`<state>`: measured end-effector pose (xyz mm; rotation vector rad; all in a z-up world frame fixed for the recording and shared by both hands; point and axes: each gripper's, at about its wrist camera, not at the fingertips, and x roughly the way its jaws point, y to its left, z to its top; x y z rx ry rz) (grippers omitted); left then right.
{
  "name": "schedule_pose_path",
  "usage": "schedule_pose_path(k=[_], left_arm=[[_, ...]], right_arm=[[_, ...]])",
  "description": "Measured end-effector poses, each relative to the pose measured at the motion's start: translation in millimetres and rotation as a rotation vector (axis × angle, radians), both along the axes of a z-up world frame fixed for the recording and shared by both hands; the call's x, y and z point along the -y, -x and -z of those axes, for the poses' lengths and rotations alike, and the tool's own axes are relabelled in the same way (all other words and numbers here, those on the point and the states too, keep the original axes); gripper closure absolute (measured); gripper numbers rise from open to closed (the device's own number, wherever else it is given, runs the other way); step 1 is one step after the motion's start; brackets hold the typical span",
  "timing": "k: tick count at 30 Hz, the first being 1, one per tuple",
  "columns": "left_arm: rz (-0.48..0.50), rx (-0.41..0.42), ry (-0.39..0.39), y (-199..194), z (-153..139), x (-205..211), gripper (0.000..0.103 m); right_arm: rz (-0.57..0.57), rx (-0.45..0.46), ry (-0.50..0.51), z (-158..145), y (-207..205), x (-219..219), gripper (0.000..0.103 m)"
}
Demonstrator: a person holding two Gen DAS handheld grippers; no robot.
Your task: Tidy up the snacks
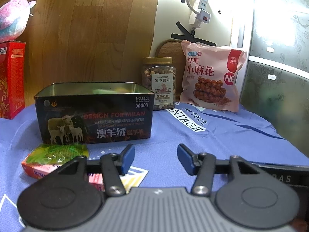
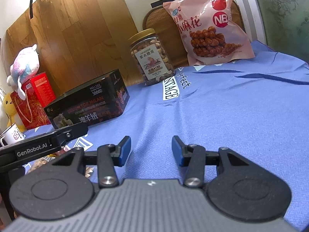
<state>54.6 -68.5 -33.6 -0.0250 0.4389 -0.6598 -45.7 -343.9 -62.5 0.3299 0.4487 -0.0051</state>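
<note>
An open black tin box [image 1: 92,114] stands on the blue cloth, with something pale green inside; it also shows in the right wrist view [image 2: 90,104]. A small green and orange snack packet [image 1: 56,156] lies in front of it, left of my left gripper [image 1: 156,159], which is open and empty. A nut jar [image 1: 159,83] and a pink snack bag [image 1: 210,75] stand at the back; both show in the right wrist view, jar [image 2: 151,58] and bag [image 2: 208,25]. My right gripper [image 2: 150,150] is open and empty over bare cloth.
A red box [image 1: 10,79] with a plush toy [image 1: 13,19] on top stands at the left. A wooden board [image 1: 92,31] and a wall with a power strip [image 1: 200,9] are behind. The left gripper's body [image 2: 44,145] shows left of my right gripper. A mug [image 2: 10,137] sits at far left.
</note>
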Motion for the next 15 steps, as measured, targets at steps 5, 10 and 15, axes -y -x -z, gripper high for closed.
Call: schedule_pose_path(k=[5, 10, 15], left_arm=[[0.001, 0.003, -0.003, -0.5, 0.4, -0.3, 0.053], [0.005, -0.003, -0.013, -1.2, 0.9, 1.1, 0.053], [0.004, 0.001, -0.012, -1.2, 0.7, 0.8, 0.053]], right_arm=[[-0.004, -0.004, 0.004, 0.1, -0.7, -1.0, 0.054], [-0.003, -0.004, 0.004, 0.4, -0.9, -1.1, 0.054], [-0.005, 0.001, -0.001, 0.6, -0.9, -0.3, 0.054]])
